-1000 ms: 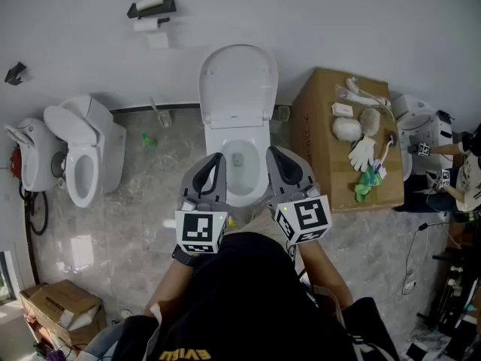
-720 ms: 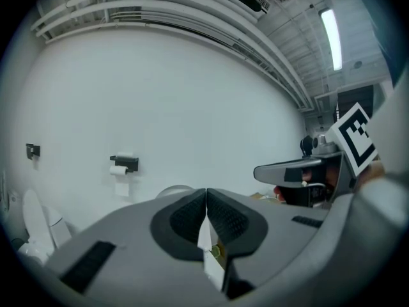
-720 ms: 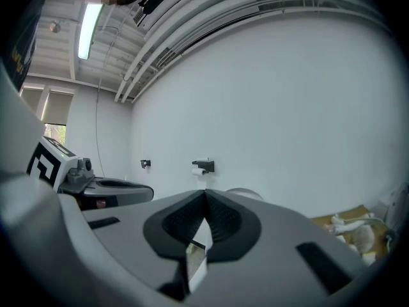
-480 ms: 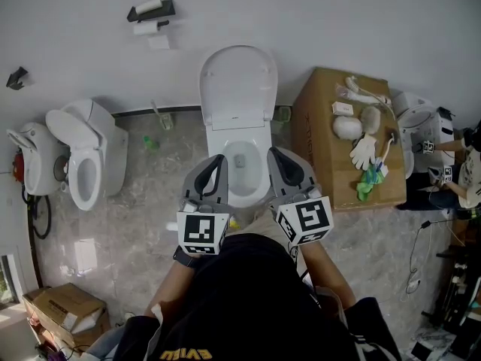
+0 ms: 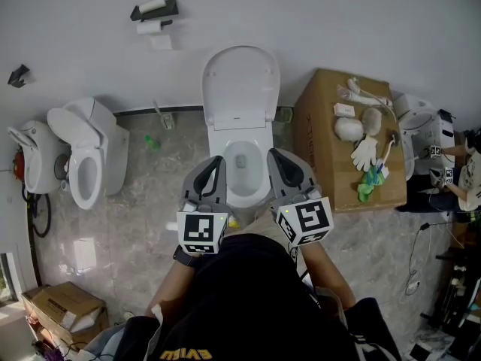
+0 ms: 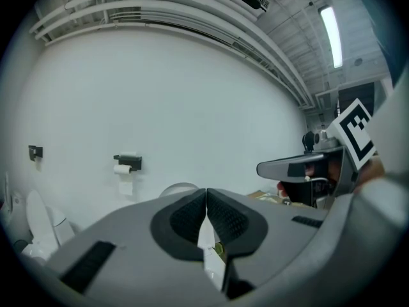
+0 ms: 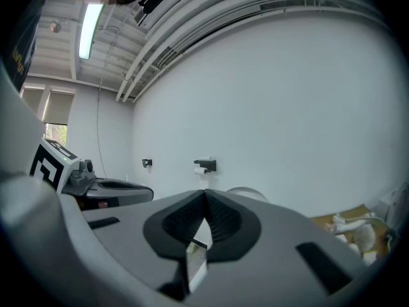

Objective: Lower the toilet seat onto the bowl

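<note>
The toilet seat (image 5: 240, 85) is white, rounded at the top and squarer at its hinge end. It stands raised, leaning back against the far wall with its underside facing the near side. Below it, in the middle of the scene, the white bowl (image 5: 244, 196) stands on the grey marbled floor. It is fully uncovered, and its oval opening shows water at the bottom. The two meet only at the bowl's far edge.

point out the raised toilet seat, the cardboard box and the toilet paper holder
toilet seat (image 5: 240, 85), head view, middle of the upright panel
cardboard box (image 5: 328, 173), head view, bare part of its top
toilet paper holder (image 5: 153, 8), head view, black wall bracket
</note>
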Tool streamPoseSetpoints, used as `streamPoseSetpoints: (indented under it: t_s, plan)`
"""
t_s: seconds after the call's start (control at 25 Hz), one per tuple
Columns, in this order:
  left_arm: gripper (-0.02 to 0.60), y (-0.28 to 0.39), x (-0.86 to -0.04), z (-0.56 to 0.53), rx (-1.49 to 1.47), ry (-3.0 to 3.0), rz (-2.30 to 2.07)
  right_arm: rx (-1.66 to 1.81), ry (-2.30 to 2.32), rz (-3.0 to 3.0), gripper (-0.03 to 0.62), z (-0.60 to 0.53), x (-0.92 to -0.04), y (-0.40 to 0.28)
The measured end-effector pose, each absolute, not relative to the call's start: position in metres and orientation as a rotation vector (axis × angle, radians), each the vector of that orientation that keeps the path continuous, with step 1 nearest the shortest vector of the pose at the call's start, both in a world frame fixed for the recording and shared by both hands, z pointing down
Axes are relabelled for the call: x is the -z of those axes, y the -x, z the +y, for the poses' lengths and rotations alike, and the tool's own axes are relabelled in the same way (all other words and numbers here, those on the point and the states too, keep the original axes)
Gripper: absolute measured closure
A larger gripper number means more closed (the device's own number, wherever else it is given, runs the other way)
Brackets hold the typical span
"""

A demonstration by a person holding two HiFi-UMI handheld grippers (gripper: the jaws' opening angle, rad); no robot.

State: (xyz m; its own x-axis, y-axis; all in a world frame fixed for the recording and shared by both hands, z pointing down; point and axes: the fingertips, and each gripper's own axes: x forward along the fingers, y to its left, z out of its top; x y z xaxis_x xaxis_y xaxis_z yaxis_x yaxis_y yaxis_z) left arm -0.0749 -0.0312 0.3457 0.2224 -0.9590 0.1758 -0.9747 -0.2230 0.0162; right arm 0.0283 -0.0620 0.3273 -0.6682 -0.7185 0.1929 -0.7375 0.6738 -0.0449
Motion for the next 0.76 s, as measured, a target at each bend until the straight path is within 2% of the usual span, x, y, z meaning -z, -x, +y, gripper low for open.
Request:
streamPoseSetpoints:
  t_s: [0.56,0.76]
  plan:
    - [0.569,0.099,-0.366,-0.026,-0.254,-2.309,-1.903,-0.142,-1.177,-2.685,0.602,-0.069,-0.326,-0.034]
    - [0.569,0.132,-0.414,-0.023,-0.274,-2.25,-1.92,-0.117,-1.168,-2.68,0.602,-0.085,-0.328,-0.053]
